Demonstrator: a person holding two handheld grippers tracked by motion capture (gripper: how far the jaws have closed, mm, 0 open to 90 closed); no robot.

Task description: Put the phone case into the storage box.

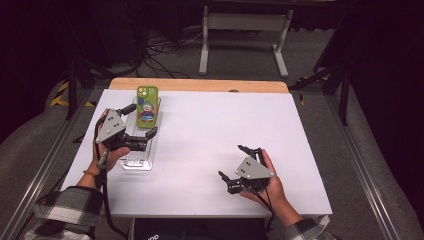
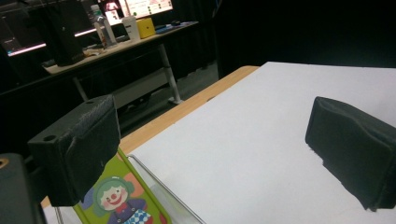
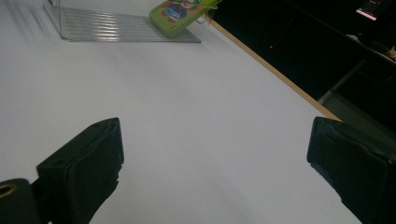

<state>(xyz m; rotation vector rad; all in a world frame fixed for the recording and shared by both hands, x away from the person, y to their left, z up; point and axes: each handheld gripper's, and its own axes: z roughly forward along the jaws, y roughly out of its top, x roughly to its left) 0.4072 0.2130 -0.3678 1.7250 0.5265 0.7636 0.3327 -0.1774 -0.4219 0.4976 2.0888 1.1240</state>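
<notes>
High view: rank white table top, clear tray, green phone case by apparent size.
1. White table top, by far the largest.
2. Clear tray, long and narrow, partly covered by the left tool.
3. Green phone case, smallest; it lies on the tray's far end, so slightly farther from the camera, but the gap is plain.

Lab or workshop: dark curtains, cable tangle (image 1: 165,47) on floor, aluminium frame rails (image 1: 45,165), equipment bench (image 2: 116,46).

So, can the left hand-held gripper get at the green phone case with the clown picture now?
Probably yes: the left hand-held gripper is open beside the green phone case in the clear plastic tray, with nothing between.
</notes>
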